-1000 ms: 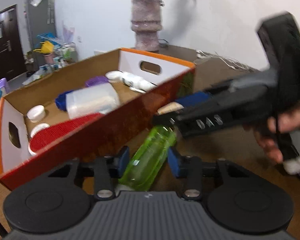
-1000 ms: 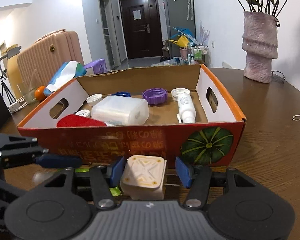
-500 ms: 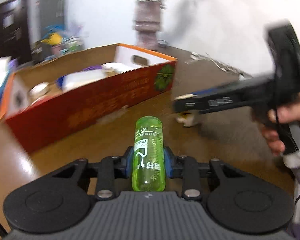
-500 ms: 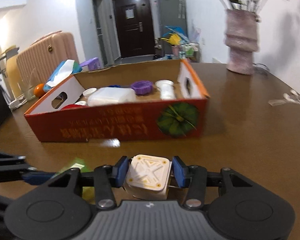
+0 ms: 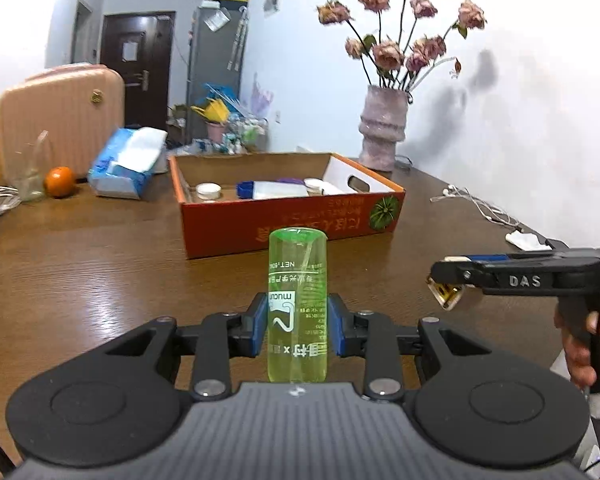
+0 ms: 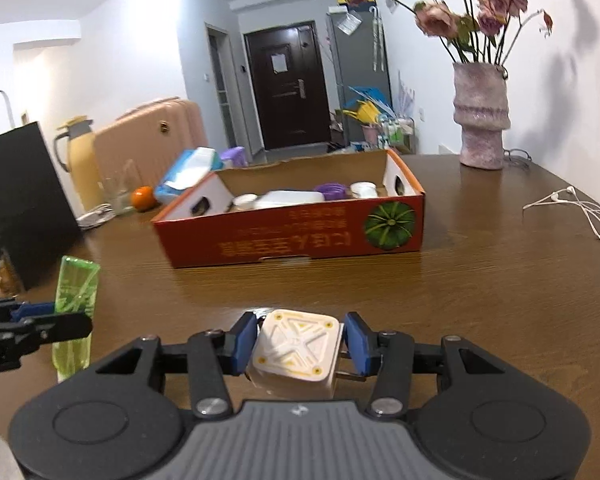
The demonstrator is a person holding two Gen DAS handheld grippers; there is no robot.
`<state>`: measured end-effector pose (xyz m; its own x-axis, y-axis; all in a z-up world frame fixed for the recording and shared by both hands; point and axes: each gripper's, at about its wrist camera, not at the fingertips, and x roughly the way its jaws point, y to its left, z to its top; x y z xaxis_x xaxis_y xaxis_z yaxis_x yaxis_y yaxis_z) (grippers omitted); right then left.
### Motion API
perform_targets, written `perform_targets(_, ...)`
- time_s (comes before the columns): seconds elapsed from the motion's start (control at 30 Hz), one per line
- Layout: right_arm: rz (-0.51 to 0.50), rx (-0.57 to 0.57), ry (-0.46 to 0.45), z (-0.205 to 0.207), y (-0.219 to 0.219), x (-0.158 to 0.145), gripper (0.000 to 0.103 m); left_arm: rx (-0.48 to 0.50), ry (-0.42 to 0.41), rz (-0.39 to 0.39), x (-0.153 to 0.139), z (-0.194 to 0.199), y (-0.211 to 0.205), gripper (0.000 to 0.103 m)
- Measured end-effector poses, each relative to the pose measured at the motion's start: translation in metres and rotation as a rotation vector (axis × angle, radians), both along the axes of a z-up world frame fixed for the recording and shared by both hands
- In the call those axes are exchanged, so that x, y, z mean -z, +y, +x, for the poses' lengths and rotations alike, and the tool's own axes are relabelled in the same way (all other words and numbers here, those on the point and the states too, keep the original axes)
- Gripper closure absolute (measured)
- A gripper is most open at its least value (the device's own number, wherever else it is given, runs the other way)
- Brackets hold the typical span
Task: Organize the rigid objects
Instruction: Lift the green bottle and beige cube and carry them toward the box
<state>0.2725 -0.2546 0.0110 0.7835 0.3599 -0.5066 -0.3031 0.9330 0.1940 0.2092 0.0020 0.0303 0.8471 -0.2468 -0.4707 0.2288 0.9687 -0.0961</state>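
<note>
A clear green bottle (image 5: 298,300) stands upright between the blue pads of my left gripper (image 5: 298,330), which is shut on it above the table. My right gripper (image 6: 300,344) is shut on a cream square block (image 6: 296,344) with a raised cross pattern. In the left wrist view the right gripper (image 5: 446,280) comes in from the right, the block (image 5: 446,295) hanging under its tip. The right wrist view shows the bottle (image 6: 76,292) in the left gripper (image 6: 60,320) at the left edge. The orange cardboard box (image 5: 292,220) holds lids, a white tub and a small bottle, a stretch ahead of both grippers.
On the brown table stand a pink vase (image 5: 382,128) of dried roses, a blue tissue pack (image 5: 126,164), an orange (image 5: 60,181), a glass (image 5: 30,172), white earphone cables (image 6: 580,212) and a black bag (image 6: 20,200). A pink suitcase (image 5: 60,116) stands behind.
Both grippers have drawn back from the box and risen, carrying the bottle and the block. The bottle has swung from slanted to upright in the left view.
</note>
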Motion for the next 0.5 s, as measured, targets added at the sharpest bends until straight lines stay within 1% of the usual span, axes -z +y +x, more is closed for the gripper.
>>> perform_targets(0.17, 0.008, 0.01, -0.037, -0.031, -0.005, -0.012, 0.056, -0.017, -0.038, -0.024, -0.009, -0.03, 0.003, 0.072)
perform_targets(0.3, 0.03, 0.035, -0.06, -0.049, -0.014, -0.02, 0.056, -0.014, -0.044, -0.041, -0.014, -0.041, 0.003, 0.072)
perform_targets(0.4, 0.031, 0.04, -0.07, -0.056, -0.019, -0.023, 0.056, -0.012, -0.057, -0.047, -0.017, -0.042, 0.002, 0.072)
perform_targets(0.5, 0.032, 0.051, -0.067, -0.056, -0.024, -0.023, 0.056, -0.008, -0.066, -0.044, -0.021, -0.034, 0.0, 0.072)
